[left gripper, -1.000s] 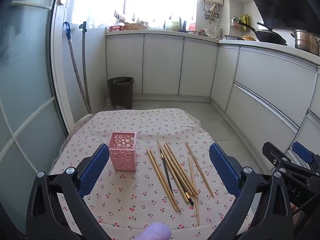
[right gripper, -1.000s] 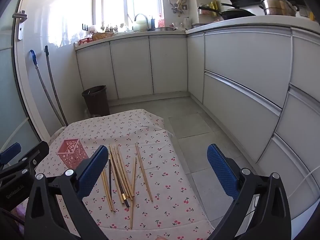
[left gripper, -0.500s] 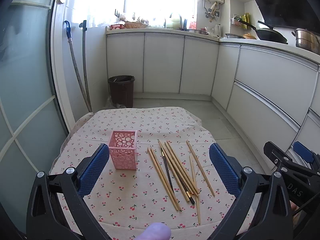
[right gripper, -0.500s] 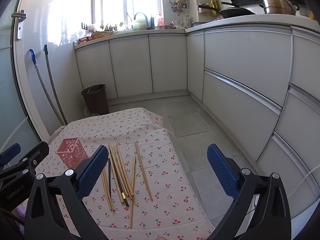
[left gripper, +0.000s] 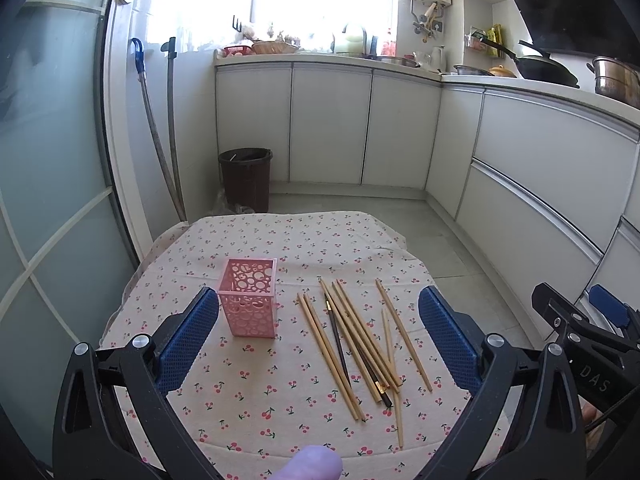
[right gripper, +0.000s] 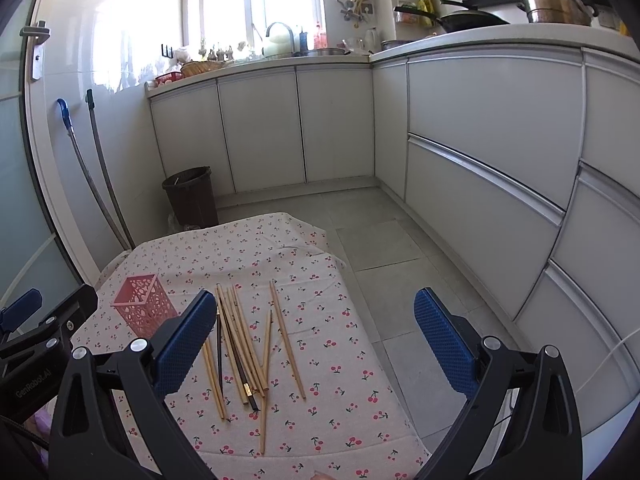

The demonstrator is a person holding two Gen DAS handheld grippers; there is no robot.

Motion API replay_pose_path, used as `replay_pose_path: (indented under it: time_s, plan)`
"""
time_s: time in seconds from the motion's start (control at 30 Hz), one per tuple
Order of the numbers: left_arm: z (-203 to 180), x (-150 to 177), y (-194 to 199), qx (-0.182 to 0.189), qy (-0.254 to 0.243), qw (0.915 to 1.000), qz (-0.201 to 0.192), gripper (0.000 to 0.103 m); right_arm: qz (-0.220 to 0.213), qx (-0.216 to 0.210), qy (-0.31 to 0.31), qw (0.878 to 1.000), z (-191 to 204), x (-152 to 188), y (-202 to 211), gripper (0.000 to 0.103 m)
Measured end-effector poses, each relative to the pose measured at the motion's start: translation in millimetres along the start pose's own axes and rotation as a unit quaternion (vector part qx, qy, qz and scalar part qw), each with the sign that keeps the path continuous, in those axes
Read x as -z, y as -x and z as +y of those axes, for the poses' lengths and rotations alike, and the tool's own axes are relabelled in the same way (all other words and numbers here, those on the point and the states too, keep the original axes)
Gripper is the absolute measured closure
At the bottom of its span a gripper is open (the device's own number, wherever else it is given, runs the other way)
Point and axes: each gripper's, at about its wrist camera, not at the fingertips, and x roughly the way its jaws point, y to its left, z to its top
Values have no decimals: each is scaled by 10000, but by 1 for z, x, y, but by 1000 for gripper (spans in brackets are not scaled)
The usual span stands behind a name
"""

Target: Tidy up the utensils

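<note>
Cherry-print cloth covers the worktop (left gripper: 256, 412). My left fingers (left gripper: 318, 344) and right fingers (right gripper: 312, 344) gape wide, holding nothing. Chopsticks (left gripper: 360, 344) lie loose at 3 o'clock of the pink holder (left gripper: 250, 300). I'd pinch one stick mid-shaft, then tip it upright into the holder.

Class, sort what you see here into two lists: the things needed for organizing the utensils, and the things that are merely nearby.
Needed for the job:
- chopsticks, loose on the tablecloth
- pink holder, upright, empty
- left gripper, open
- right gripper, open

Merely nearby:
- cherry-print tablecloth
- brown bin
- wok
- steel pot
</note>
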Motion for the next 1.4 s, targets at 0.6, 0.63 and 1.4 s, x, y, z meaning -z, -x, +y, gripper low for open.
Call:
replay_pose_path:
  time_s: [0.6,0.63,1.4]
  plan:
    - [-1,-1,-1,-37,-13,10000,34,7,33,5,-2,10000,0,0,-1,7]
    - [0,-1,-1,-30,-7,10000,41,7,38,6,1,10000,0,0,-2,7]
    - [-1,3,-5,-66,-4,9999,88,7,113,31,2,9999,0,0,-5,7]
